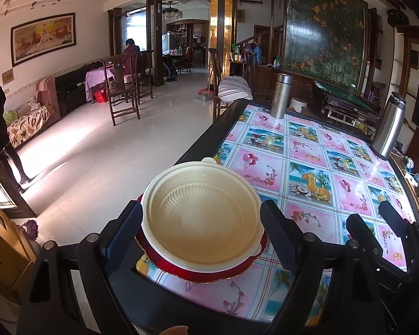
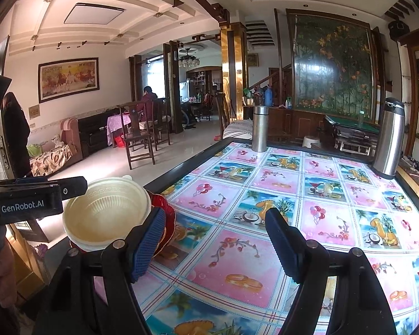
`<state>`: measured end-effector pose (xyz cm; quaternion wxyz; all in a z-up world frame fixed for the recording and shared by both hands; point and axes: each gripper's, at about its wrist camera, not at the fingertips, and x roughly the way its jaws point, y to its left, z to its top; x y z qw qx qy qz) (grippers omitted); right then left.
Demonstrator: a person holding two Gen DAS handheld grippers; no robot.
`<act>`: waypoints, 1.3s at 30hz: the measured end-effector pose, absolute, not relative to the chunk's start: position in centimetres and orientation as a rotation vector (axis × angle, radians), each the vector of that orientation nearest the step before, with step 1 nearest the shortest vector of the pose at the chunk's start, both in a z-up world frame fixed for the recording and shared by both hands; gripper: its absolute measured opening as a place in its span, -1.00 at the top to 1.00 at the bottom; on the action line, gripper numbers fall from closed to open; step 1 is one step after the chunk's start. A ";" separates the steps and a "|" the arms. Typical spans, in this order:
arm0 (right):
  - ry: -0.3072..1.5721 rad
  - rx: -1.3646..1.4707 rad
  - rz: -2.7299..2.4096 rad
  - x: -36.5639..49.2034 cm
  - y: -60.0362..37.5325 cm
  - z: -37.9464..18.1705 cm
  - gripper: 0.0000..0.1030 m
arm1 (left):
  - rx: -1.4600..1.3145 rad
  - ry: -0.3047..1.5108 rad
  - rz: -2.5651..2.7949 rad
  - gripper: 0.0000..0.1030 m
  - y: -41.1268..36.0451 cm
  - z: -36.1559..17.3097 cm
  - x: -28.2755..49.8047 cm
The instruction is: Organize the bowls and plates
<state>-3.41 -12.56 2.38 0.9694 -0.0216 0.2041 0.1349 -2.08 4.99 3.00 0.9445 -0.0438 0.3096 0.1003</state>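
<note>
A cream plastic bowl (image 1: pixel 201 220) sits on a red plate (image 1: pixel 209 272) at the table's near left corner. My left gripper (image 1: pixel 201 231) is open, one finger on each side of the bowl, with small gaps showing. In the right wrist view the bowl (image 2: pixel 106 212) and red plate (image 2: pixel 164 217) lie to the left. My right gripper (image 2: pixel 215 240) is open and empty over the patterned tablecloth, its left finger close beside the plate. The right gripper also shows in the left wrist view (image 1: pixel 377 223) at the right.
The table (image 2: pixel 279 195) has a colourful tablecloth and a dark raised edge. A steel flask (image 2: pixel 259 128) stands at the far edge and a taller steel thermos (image 2: pixel 388 139) at the far right. The floor drops off left of the table.
</note>
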 end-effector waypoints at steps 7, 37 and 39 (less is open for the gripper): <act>0.429 -0.046 0.299 -3.1 -11.3 2.0 -0.47 | -0.095 0.633 0.216 -0.69 5.5 2.6 -2.2; 0.435 -0.050 0.329 -2.9 -8.2 2.3 -0.49 | -0.116 0.649 0.248 -0.69 7.6 1.8 -2.7; 0.433 -0.049 0.332 -2.9 -8.1 2.3 -0.49 | -0.116 0.649 0.249 -0.69 7.6 1.8 -2.7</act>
